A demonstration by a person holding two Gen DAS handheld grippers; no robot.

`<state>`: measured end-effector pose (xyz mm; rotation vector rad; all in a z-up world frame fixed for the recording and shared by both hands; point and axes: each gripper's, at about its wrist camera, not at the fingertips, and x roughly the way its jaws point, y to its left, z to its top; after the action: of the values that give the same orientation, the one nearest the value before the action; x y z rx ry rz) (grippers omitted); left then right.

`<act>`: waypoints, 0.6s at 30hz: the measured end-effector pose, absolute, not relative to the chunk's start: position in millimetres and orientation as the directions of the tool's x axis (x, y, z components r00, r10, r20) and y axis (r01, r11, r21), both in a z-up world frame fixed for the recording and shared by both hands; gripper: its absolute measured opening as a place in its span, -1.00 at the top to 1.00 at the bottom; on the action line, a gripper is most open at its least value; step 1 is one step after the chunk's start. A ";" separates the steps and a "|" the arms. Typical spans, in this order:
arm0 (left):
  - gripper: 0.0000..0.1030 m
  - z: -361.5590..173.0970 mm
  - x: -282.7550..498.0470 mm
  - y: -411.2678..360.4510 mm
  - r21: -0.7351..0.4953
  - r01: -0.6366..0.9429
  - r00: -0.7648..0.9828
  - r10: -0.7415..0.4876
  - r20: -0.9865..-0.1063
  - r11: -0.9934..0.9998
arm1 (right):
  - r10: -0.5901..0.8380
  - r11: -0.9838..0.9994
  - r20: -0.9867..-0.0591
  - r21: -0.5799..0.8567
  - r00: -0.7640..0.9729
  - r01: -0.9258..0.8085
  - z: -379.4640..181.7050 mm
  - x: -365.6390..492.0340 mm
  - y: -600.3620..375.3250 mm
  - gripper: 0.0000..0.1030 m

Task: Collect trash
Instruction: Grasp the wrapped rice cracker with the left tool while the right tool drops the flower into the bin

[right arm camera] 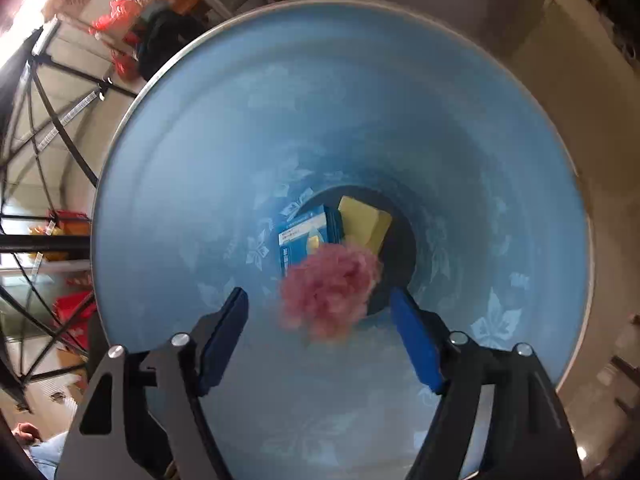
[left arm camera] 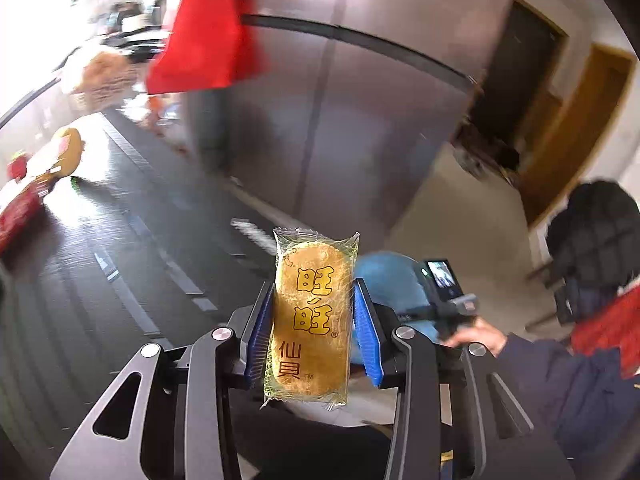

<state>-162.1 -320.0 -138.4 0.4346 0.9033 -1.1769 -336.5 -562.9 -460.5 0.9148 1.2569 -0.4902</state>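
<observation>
The rice cracker packet (left arm camera: 310,316) was clamped upright between the left gripper's (left arm camera: 312,332) pads, its long axis along the fingers. The right gripper (right arm camera: 320,320) was spread wide over the blue bin (right arm camera: 168,184), a pink wad (right arm camera: 330,292) loose between its fingers.

We seem to be in an indoor hall or lobby-like room, not a kitchen. In the left wrist view we look along a dark glossy counter (left arm camera: 132,216), with grey metal wall panels (left arm camera: 360,128) behind it and a brown wooden door (left arm camera: 576,132) far right. Plush toys (left arm camera: 100,80) and a red bag (left arm camera: 208,28) crowd the far left, suggesting a display. A pale floor (left arm camera: 460,208) lies beyond. In the right wrist view, black metal shelving (right arm camera: 48,152) with red items stands left of a blue bin (right arm camera: 200,128).
</observation>
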 end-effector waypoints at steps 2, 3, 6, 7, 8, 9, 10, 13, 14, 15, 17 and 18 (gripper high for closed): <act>0.29 -150.5 -181.7 -344.9 -0.153 0.940 0.060 -0.589 -0.806 0.305 | 0.161 0.536 -0.905 0.415 0.393 0.736 -437.4 -358.3 -568.2 -0.44; 0.29 -157.8 -192.5 -358.6 -0.154 0.949 0.037 -0.580 -0.813 0.276 | 0.138 0.525 -0.890 0.437 0.434 0.730 -423.8 -368.3 -571.0 -0.46; 0.29 -192.9 -226.6 -406.9 -0.152 0.972 -0.036 -0.524 -0.851 0.180 | 0.029 0.495 -0.805 0.526 0.592 0.691 -367.9 -416.1 -582.8 -0.53; 0.28 -213.5 -239.4 -427.6 -0.160 0.976 -0.069 -0.490 -0.869 0.146 | -0.012 0.486 -0.781 0.541 0.624 0.687 -353.1 -432.3 -585.0 -0.58; 0.28 -233.0 -247.5 -445.2 -0.165 0.979 -0.093 -0.459 -0.883 0.119 | -0.063 0.478 -0.760 0.546 0.647 0.688 -337.4 -451.1 -587.8 -0.60; 0.28 -248.1 -249.8 -459.5 -0.166 0.981 -0.105 -0.436 -0.894 0.104 | -0.100 0.471 -0.747 0.546 0.658 0.692 -328.1 -464.4 -589.5 -0.60; 0.28 -267.7 -256.7 -473.7 -0.166 0.982 -0.118 -0.404 -0.907 0.088 | -0.145 0.460 -0.733 0.544 0.664 0.701 -317.2 -480.9 -592.0 -0.61; -0.04 -324.2 -270.7 -508.7 -0.163 0.984 -0.135 -0.314 -0.940 0.066 | -0.217 0.430 -0.727 0.528 0.652 0.732 -302.5 -514.0 -596.8 -0.61; -0.48 -344.3 -271.9 -519.7 -0.188 0.979 -0.159 -0.284 -0.946 0.078 | -0.229 0.426 -0.729 0.521 0.645 0.740 -301.4 -519.6 -597.4 -0.62; -0.69 -352.9 -273.2 -523.7 -0.201 0.976 -0.171 -0.275 -0.946 0.085 | -0.240 0.421 -0.737 0.508 0.632 0.752 -301.5 -526.2 -598.1 -0.62; -0.84 -371.7 -271.1 -535.9 -0.220 0.969 -0.188 -0.251 -0.950 0.108 | -0.243 0.406 -0.747 0.501 0.618 0.765 -308.1 -532.7 -597.6 -0.62; -0.84 -376.4 -269.2 -537.7 -0.218 0.969 -0.185 -0.241 -0.953 0.117 | -0.238 0.395 -0.750 0.506 0.618 0.766 -313.0 -533.8 -599.4 -0.62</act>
<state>-269.2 -537.7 -376.4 0.8299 1.2438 -1.3477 -533.8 -599.4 -313.0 0.9639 0.6400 -0.6943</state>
